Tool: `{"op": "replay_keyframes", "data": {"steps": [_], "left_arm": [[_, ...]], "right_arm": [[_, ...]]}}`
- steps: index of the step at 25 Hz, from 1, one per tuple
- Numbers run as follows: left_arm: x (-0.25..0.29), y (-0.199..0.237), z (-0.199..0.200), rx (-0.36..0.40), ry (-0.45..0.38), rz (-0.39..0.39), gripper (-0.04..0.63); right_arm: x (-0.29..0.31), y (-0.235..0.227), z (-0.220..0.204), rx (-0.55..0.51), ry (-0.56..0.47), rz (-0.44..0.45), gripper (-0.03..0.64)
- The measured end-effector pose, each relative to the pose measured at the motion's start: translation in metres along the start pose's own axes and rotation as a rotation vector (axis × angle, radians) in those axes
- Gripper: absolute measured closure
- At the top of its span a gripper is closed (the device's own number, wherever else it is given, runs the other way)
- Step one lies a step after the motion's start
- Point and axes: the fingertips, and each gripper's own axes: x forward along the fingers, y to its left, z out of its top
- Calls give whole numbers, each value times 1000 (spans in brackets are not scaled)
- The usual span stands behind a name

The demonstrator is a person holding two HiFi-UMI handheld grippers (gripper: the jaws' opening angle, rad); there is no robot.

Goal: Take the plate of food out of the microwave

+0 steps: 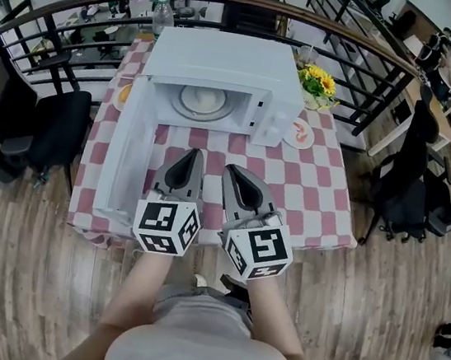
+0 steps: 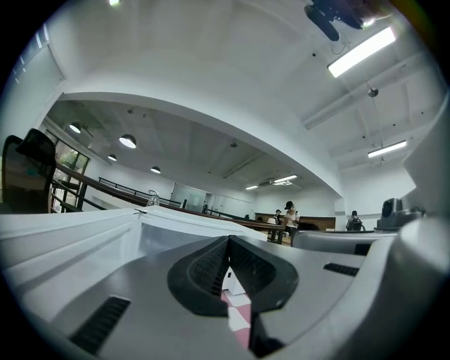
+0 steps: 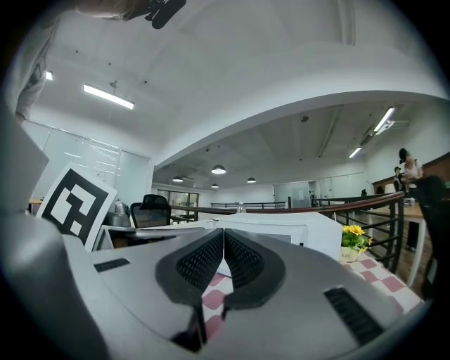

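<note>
On the checked surface [image 1: 323,197], the white microwave [image 1: 226,59] stands with its door [image 1: 126,149] swung fully open to the left. The plate of food [image 1: 202,101] sits inside the cavity, set back from the opening. What lies on it looks pale and mounded, though it is too small in the head view to say more.

Both tools are over the near part of the surface, side by side and well apart from the plate. The left hand-held gripper [image 1: 194,156] has its jaws pressed together with nothing between them. The right hand-held gripper [image 1: 230,171] is the same, its pads meeting and empty.

Several things could go wrong from here:

- **Shoving the plate:** Going in with the jaws together would probably push the plate deeper or skid it sideways, so they need to part before they reach the rim.
- **A tilted lift:** The rim looks thin and the cavity low. A one-sided pinch could tilt the plate as it is lifted, letting the food slide off or knocking the far edge against the roof of the oven.
- **The open door:** It stands just beside the left tool's path. A wide swing of that arm could strike it and jolt the whole microwave.
- **Things on the right:** A small plate [image 1: 299,132] and a flower pot [image 1: 318,84] stand close to the oven's right side. Carrying the food out that way risks clipping them, so the bare checks in front look like the safer landing.
</note>
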Motion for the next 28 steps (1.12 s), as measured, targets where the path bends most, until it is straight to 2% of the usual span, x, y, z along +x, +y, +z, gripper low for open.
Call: {"op": "replay_keyframes", "data": {"steps": [7,8,9,14,16,19,22,28], "left_arm": [[23,13,-17,-39,50,3,601],[26,14,-20,-45,60,-5,575],[30,15,-23,-54,69,-13,518],[47,23,-35,-87,98,-14,467],[54,30,-41,-137,112,-2,434],[65,41,-49,-270,125,15,355],[74,55,-57,-373,130,35,348],[98,84,-76,-508,147,73,348]], "right_arm": [[19,-13,-9,14,9,8,591],[22,-14,-11,16,11,9,591],[25,-16,-13,17,13,10,591],[39,-24,-22,22,28,20,591],[46,-26,-26,20,36,29,591],[56,-32,-30,23,43,37,591],[67,-38,-35,30,50,41,591],[94,-53,-44,38,61,54,591]]}}
